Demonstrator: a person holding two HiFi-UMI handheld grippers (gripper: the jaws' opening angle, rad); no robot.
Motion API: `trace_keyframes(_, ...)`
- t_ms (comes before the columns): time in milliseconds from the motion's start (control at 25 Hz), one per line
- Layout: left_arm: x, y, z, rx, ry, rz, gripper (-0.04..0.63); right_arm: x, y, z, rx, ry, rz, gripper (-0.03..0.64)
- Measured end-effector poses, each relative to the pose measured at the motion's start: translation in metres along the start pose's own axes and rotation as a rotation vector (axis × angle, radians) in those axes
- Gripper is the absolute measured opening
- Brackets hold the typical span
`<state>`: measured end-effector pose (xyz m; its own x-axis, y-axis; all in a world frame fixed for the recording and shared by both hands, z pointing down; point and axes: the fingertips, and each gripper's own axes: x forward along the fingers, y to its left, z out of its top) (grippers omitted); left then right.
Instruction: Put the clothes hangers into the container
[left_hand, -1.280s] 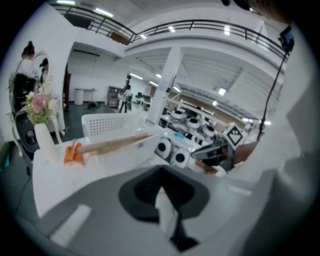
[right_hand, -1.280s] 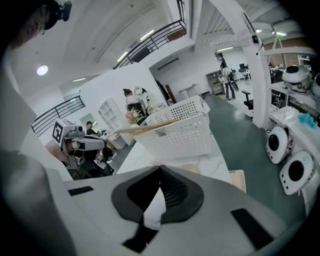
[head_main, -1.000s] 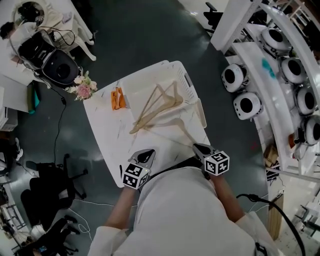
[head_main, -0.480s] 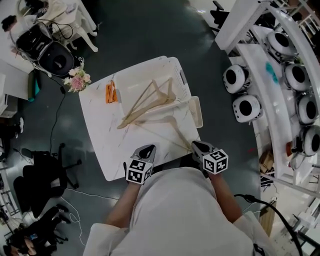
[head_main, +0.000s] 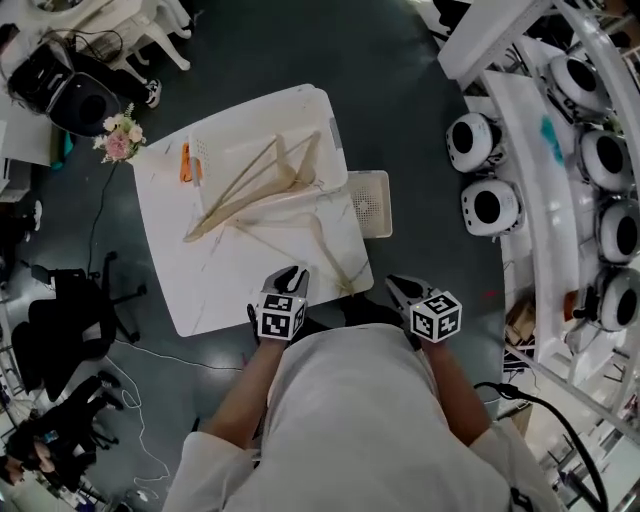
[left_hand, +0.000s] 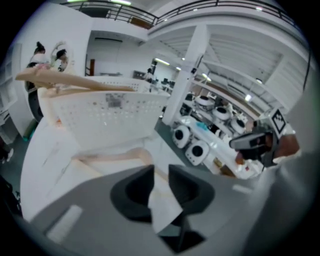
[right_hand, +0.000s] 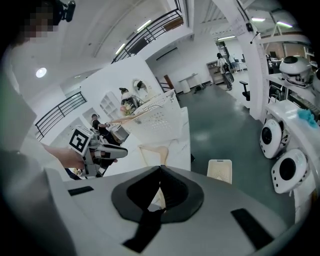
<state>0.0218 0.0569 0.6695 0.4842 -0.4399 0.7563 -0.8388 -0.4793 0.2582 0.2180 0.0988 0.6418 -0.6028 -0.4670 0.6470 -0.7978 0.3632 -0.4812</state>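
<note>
Head view: a white table (head_main: 215, 290) stands ahead of the person. A white perforated container (head_main: 338, 160) sits at its 12 o'clock end.

Wooden hangers (head_main: 262, 178) lie in the container, their ends poking over the rim toward 8 o'clock. There are two, perhaps three; the overlap makes the count unsure.

One loose hanger (head_main: 325, 245) lies flat on the tabletop just outside the container, one arm running toward the 5 o'clock edge.

An orange item (head_main: 185, 163) lies near the table's 10 o'clock corner, and flowers (head_main: 120, 140) stand just off that corner.

The left gripper (head_main: 291, 272) is at the near edge, 6 o'clock. Its jaws are parting and there is nothing between them, only tabletop showing through the gap.

The right gripper (head_main: 396, 283) is at about 5 o'clock, just off the table edge. Its jaws are clenched tip to tip and it is empty.

Neither gripper touches a hanger.
</note>
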Motion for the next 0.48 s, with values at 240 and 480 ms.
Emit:
trace_keyframes(240, 0.060, -0.005, -0.006, -0.130, 0.040, 0.043, 0.098, -0.001, -0.022, 0.000, -0.042, 0.046, 0.064, 0.002)
trace_keyframes(480, 0.103, 0.004, -0.023, -0.251, 0.084, 0.133, 0.108, 0.010, -0.024, 0.003, -0.110, 0.101, 0.147, 0.002)
